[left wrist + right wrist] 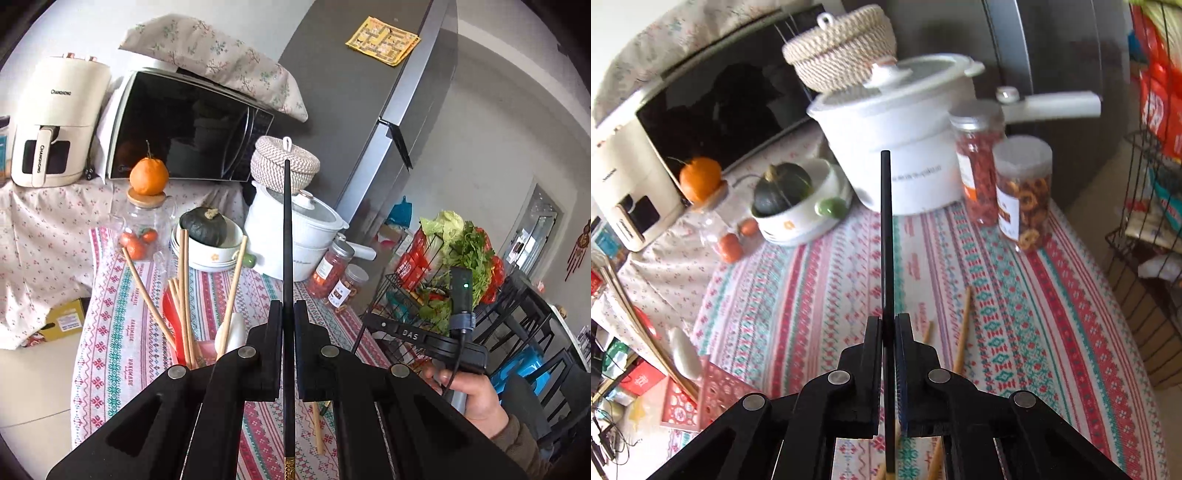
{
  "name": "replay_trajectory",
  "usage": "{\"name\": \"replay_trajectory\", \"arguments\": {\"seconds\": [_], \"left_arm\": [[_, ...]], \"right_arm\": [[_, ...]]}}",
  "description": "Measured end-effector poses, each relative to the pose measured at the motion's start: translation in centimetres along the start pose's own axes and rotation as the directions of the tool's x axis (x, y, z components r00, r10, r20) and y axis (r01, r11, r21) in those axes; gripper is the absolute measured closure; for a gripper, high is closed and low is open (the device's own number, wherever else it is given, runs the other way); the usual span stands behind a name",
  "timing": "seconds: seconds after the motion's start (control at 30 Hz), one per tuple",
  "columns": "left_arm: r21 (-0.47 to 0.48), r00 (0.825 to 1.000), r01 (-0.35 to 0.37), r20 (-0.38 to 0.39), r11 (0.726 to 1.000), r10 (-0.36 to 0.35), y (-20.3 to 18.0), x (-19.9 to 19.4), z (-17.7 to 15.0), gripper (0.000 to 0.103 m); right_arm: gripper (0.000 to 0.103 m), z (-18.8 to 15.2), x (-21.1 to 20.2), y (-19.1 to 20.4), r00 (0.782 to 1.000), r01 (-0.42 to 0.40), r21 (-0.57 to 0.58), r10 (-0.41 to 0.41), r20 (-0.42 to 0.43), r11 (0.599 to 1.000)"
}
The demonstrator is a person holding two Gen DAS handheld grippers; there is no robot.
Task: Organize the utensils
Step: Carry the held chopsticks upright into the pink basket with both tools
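**Kid:** Where is the black chopstick?

**Helper:** There are two. One black chopstick (287, 236) is squeezed tight in the left claw (287, 308). It sticks out straight ahead, long and thin, with its tip up in front of the white pot (295, 236). The other black chopstick (886, 236) is squeezed tight in the right claw (887, 325), and it also sticks out straight ahead, toward the same pot.

**Kid:** Where should they go?

**Helper:** I think into the red holder (175, 317). It already has wooden chopsticks (184, 295) standing in it, and a white spoon (232, 328).

**Kid:** Which way is the holder?

**Helper:** To the left of both claws. From the left claw it sits just beside, low and to the left. From the right claw the pink holder (716, 391) is far over by the left edge of the striped cloth (1015, 314).

**Kid:** So which hand is closer?

**Helper:** The left one, I think. It would need to tip its chopstick upright and drop it in.

**Kid:** Anything left on the table?

**Helper:** Yes, a wooden chopstick (962, 332) lies on the cloth just right of the right claw.
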State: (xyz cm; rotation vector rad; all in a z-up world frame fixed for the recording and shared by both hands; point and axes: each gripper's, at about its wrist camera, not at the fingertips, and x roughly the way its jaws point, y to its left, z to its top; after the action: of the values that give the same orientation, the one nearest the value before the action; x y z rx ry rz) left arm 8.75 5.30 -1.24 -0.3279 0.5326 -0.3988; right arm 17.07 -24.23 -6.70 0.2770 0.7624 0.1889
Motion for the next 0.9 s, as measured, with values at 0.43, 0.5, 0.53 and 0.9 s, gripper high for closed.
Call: {"name": "replay_trajectory", "arguments": {"seconds": [0.43,0.5,0.53,0.9], "left_arm": [[-0.063,0.992,-0.078,0.094,0.995,0.083,2.7,0.5,0.7,0.097],[-0.069,0.988,-0.093,0.12,0.993,0.101,2.9,0.5,0.8,0.097],[-0.072,0.985,-0.101,0.133,0.992,0.11,3.1,0.5,0.9,0.097],[-0.033,0.909,-0.22,0.355,0.975,0.217,3.9,2.4,0.4,0.097]], "right_arm": [[0.098,0.3,-2.7,3.4,0.984,0.081,-0.167,-0.052,0.17,0.983],[0.098,0.2,-3.1,3.9,0.982,0.084,-0.189,-0.049,0.183,0.978],[0.098,0.1,-3.3,4.2,0.98,0.085,-0.201,-0.045,0.194,0.976],[0.098,-0.2,-6.3,7.2,0.956,-0.012,-0.279,0.093,0.277,0.96]]}}
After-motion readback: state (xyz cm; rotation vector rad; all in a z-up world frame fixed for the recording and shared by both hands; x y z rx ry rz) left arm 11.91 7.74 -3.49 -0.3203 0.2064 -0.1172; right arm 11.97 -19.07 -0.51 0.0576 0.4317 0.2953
